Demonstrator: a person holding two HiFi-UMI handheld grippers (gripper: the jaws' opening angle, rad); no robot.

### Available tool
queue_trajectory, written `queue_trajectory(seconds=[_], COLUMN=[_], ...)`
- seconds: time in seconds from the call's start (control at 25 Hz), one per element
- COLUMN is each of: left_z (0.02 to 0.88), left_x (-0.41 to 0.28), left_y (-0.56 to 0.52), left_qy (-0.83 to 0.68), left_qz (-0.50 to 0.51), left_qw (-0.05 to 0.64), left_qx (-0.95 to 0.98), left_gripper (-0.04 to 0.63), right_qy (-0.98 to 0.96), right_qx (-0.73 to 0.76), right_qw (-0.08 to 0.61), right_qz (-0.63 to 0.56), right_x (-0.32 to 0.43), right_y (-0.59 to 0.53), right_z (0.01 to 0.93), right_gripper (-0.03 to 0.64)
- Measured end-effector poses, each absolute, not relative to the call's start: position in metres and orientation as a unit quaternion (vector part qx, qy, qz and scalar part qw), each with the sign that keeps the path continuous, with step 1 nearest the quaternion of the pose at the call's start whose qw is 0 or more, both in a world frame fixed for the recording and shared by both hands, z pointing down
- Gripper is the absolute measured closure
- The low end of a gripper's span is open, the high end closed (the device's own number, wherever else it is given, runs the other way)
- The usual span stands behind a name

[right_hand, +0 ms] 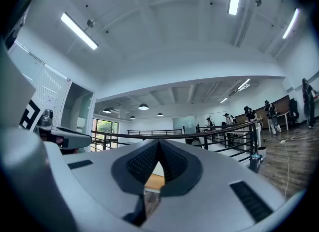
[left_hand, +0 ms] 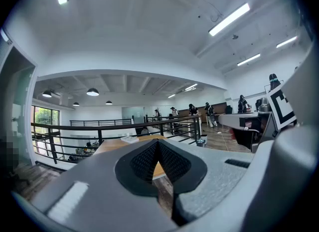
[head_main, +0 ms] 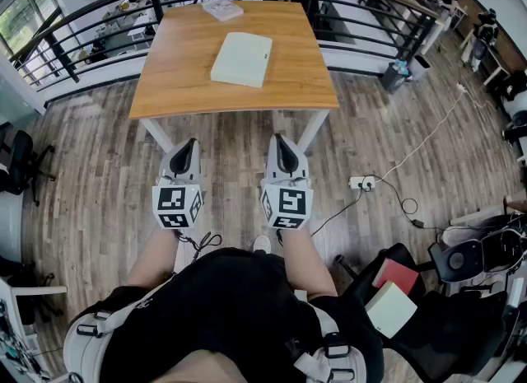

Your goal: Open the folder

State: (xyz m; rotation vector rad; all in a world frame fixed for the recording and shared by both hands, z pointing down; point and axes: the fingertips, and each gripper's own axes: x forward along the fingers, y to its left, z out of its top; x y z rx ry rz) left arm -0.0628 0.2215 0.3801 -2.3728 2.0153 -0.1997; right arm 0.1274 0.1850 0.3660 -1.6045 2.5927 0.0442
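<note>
A pale cream folder (head_main: 242,58) lies shut and flat near the middle of the wooden table (head_main: 173,85). My left gripper (head_main: 186,144) and my right gripper (head_main: 280,141) are held side by side over the floor, short of the table's near edge, pointing level at it. Both are shut with nothing between the jaws. In the left gripper view the black pads (left_hand: 158,158) meet at their tips, with the tabletop (left_hand: 112,143) beyond them. In the right gripper view the pads (right_hand: 159,162) likewise touch, and a strip of the table (right_hand: 153,181) shows through the gap below.
A small white stack (head_main: 222,9) sits at the table's far edge. A black railing (head_main: 99,19) runs behind and beside the table. A power strip with cables (head_main: 362,182) lies on the floor at right. Chairs and a red and a pale folder (head_main: 394,291) stand at lower right.
</note>
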Motion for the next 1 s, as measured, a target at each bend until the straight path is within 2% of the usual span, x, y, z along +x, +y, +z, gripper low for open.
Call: queue_trajectory(seconds=[0.44, 1.0], left_z=[0.380, 0.381], left_x=[-0.057, -0.015], left_y=[0.201, 0.166], left_qy=[0.656, 0.673], left_qz=[-0.073, -0.072], left_qw=[0.009, 0.027], left_qx=[-0.751, -0.736], left_gripper=[0.592, 0.592], right_qy=[0.856, 0.864], right_qx=[-0.514, -0.500], right_qw=[0.055, 0.052], right_qz=[0.003, 0.010], right_x=[0.132, 0.173], right_y=[0.166, 0.124], right_z=[0.367, 0.372], right_gripper=[0.612, 0.612])
